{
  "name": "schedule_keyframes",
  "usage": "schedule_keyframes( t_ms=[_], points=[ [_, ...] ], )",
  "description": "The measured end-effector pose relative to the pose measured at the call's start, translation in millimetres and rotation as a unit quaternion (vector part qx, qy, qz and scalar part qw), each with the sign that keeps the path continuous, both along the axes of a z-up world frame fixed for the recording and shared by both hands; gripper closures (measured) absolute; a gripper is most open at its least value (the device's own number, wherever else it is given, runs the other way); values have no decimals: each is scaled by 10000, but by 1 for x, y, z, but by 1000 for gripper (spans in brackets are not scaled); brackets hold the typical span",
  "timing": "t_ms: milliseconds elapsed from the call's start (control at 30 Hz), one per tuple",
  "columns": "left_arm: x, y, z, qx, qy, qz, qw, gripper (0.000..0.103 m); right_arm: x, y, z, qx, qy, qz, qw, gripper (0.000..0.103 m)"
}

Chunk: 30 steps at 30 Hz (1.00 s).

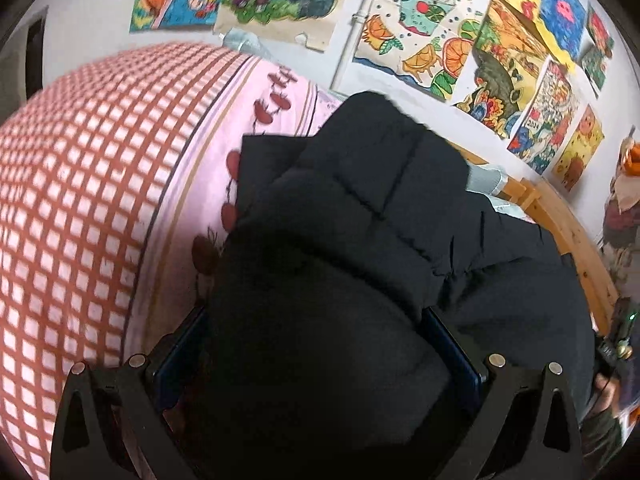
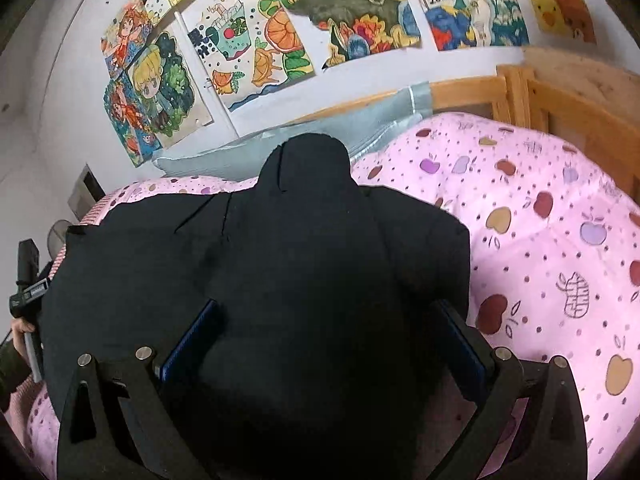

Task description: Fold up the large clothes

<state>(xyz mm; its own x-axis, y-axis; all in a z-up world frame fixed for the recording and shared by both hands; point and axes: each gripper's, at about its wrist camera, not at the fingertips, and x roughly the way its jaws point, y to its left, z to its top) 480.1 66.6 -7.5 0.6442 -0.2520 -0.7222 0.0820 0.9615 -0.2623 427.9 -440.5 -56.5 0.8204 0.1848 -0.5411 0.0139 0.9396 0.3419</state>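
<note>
A black puffer jacket (image 1: 360,208) lies on a pink bed and fills both views; it also shows in the right wrist view (image 2: 304,248). My left gripper (image 1: 316,340) has its blue-padded fingers (image 1: 456,340) spread wide with a thick fold of the jacket bulging between them. My right gripper (image 2: 328,332) stands the same way, fingers (image 2: 192,336) wide apart around a bulky fold. The fingertips are hidden by the fabric. The other gripper and a hand show at the right edge (image 1: 612,344) and at the left edge (image 2: 28,292).
The bed has a pink apple-print quilt (image 2: 540,248) and a red-checked cover (image 1: 80,200). A grey pillow (image 2: 360,132) and a wooden bed frame (image 2: 560,104) stand behind. The white wall carries several colourful drawings (image 1: 420,32).
</note>
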Motion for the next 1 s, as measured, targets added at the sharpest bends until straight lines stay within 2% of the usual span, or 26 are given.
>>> schedule_keyframes(
  t_ms=[133, 200, 300, 367, 500, 833, 1000],
  points=[
    [-5, 0, -3, 8, 0, -46, 10000, 0, -19, -9, 2, 47, -405, -444, 9982, 2],
    [-5, 0, -4, -7, 8, -75, 10000, 0, -26, -23, -5, 456, -539, -497, 9963, 2],
    [-4, 2, -9, -128, 95, -138, 9998, 0, -16, -38, -27, 1087, -272, -135, 9936, 1],
    [-5, 4, -15, -264, 187, -200, 9993, 0, -17, -36, -35, 1188, -412, 205, 9919, 1],
    [-9, 2, -20, -269, 227, -282, 9990, 0, -19, -16, -38, 1008, -578, 789, 9901, 1],
    [-9, -4, -19, -120, 251, -226, 9994, 0, -18, -15, -43, 1053, -591, 753, 9898, 1],
    [0, -10, -19, -110, 394, -197, 9990, 0, -25, -17, -48, 1034, -553, 742, 9903, 1]
  ],
)
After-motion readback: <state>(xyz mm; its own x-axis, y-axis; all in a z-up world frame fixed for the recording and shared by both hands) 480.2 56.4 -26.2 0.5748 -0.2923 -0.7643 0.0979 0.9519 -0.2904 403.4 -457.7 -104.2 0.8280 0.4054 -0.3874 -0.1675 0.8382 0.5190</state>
